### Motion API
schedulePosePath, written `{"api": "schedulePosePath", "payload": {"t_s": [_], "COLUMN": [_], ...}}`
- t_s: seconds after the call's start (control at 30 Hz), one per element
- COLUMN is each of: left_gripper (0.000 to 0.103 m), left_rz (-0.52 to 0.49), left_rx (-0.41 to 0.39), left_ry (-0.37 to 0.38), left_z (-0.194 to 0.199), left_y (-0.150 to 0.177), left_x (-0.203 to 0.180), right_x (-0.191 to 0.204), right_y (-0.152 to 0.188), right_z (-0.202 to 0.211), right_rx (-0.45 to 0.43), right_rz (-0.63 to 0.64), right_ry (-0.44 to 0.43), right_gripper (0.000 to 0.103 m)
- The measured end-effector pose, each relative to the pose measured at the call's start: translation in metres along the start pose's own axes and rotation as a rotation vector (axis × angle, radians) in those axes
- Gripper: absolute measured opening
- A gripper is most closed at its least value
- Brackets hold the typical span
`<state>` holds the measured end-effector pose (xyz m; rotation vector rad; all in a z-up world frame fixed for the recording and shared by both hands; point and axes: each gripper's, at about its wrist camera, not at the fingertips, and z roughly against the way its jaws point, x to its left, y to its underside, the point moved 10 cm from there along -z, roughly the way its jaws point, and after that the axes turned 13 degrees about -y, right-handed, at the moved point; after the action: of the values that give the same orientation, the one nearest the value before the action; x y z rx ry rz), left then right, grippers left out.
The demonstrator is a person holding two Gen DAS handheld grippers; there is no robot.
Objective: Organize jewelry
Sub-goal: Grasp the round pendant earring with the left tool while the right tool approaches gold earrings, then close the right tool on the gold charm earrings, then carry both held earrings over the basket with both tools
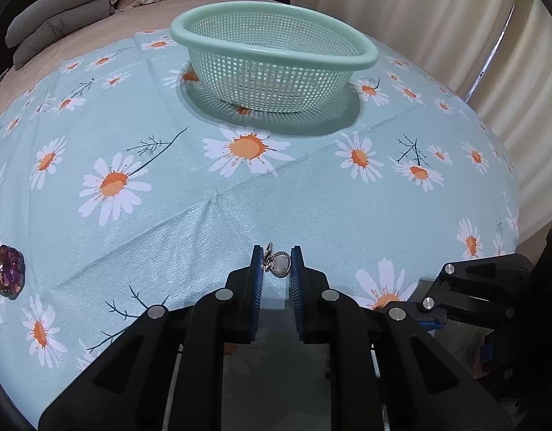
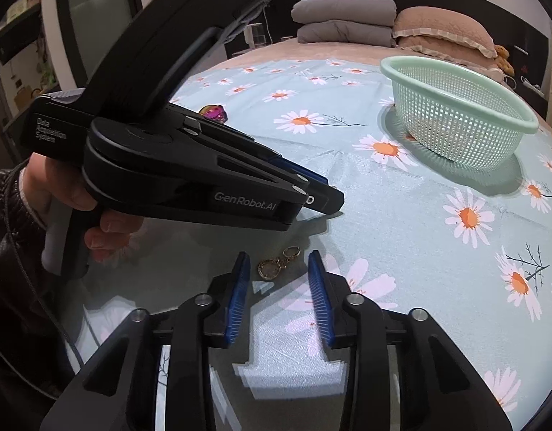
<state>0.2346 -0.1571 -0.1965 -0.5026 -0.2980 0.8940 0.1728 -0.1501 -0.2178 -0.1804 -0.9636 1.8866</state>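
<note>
My left gripper [image 1: 277, 264] is shut on a small silver pendant [image 1: 279, 265] with a pale round stone, held at the fingertips above the daisy cloth. A mint green mesh basket [image 1: 276, 41] stands ahead of it; it also shows in the right wrist view [image 2: 455, 107] at the upper right. My right gripper [image 2: 279, 269] is open, with a gold pendant with a clasp [image 2: 274, 264] lying on the cloth between its fingertips. A purple iridescent jewel [image 1: 8, 269] lies at the far left; in the right wrist view [image 2: 213, 112] it sits behind the left gripper's body [image 2: 189, 165].
The daisy-print cloth [image 1: 312, 197] covers a bed. Folded grey blankets [image 2: 344, 19] and beige pillows [image 2: 445, 32] lie at the bed's head. Curtains [image 1: 455, 36] hang to the right. The right gripper's body [image 1: 473, 294] shows at the lower right of the left wrist view.
</note>
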Motion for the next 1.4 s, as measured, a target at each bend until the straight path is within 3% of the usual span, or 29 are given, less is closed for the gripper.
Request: {"api": "schedulePosePath", "payload": {"t_s": [0.07,0.13,0.67,0.93,1.2,1.4], "left_gripper": [0.013,0.004,0.003,0.003,0.003,0.003], "left_rz": [0.009,0.018,0.044,0.037,0.022,0.019], "left_rx": [-0.005,-0.009,-0.098,-0.137,-0.203,-0.224], "left_ry": [0.0,0.006,-0.014,0.004,0.017,0.02], "left_z": [0.002,0.005,0.045,0.063,0.081,0.076], "left_y": [-0.001,-0.002,-0.03,-0.062,-0.122,-0.159], "left_x": [0.003,0.007,0.024,0.024,0.019,0.018], "right_x": [0.001,0.001,-0.037,-0.064,-0.102,-0.131], "right_y": [-0.001,0.001,-0.023,-0.065,-0.132,-0.166], "right_z": [0.0,0.004,0.074,0.103,0.129,0.129], "right_rx": [-0.003,-0.006,-0.13,-0.208,-0.306,-0.329], "right_rz": [0.015,0.012,-0.035,-0.01,0.008,0.015], "right_ry": [0.004,0.003,0.094,0.141,0.165,0.184], "right_gripper": [0.017,0.017,0.017,0.017,0.017,0.017]}}
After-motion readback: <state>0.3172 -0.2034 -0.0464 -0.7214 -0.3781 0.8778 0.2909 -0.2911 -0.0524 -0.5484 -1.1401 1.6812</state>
